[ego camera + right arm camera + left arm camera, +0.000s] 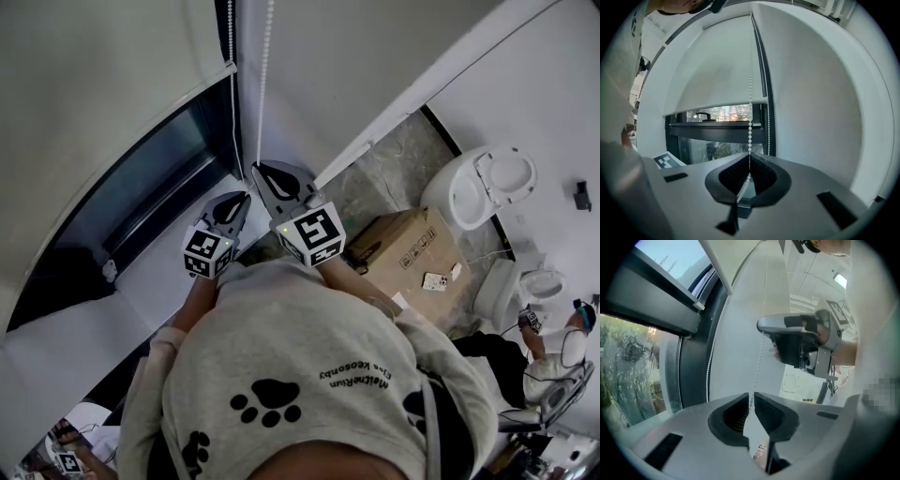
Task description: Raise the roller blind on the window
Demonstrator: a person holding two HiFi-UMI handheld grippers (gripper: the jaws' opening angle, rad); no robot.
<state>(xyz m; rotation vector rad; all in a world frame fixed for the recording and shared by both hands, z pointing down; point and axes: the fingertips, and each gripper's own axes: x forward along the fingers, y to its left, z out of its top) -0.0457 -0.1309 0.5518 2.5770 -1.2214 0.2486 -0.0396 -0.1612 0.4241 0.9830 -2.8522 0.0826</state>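
Note:
The white roller blind is partly lowered, and its bottom bar sits above the dark window glass. Its white bead chain hangs in two strands beside the frame. My right gripper is shut on one strand, which runs on down between the pads. My left gripper stands just below and beside it. Its jaws are parted by a narrow gap with the bead chain hanging loose in it. In the head view both grippers, left and right, point at the chain by the window's right edge.
The white window sill lies under the grippers. A cardboard box stands on the floor to the right, with a toilet and a second one beyond it. Another person sits at the lower right.

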